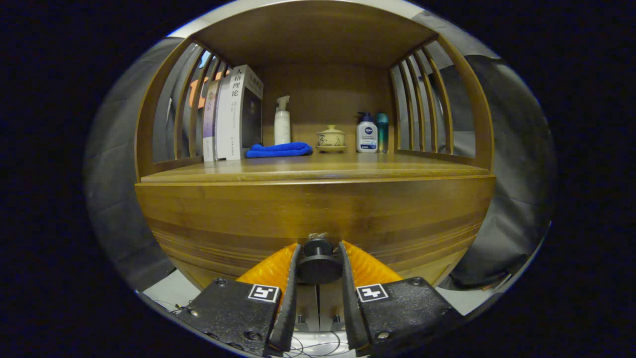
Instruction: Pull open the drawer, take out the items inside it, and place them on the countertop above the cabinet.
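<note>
A wooden cabinet's drawer front [313, 214] stands closed right ahead of me, with a round black knob [318, 264] at its lower middle. My gripper [318, 251] has its two fingers [292, 283] pressed on either side of that knob, so it is shut on it. Above the drawer runs the wooden countertop [318, 171], under a slatted shelf frame. The drawer's inside is hidden.
At the back of the countertop stand books [233, 114], a white pump bottle [282, 122], a folded blue cloth [279, 149], a small lidded cup on a saucer [331, 137], a white lotion bottle [366, 133] and a teal bottle [382, 131]. The countertop's front strip is bare wood.
</note>
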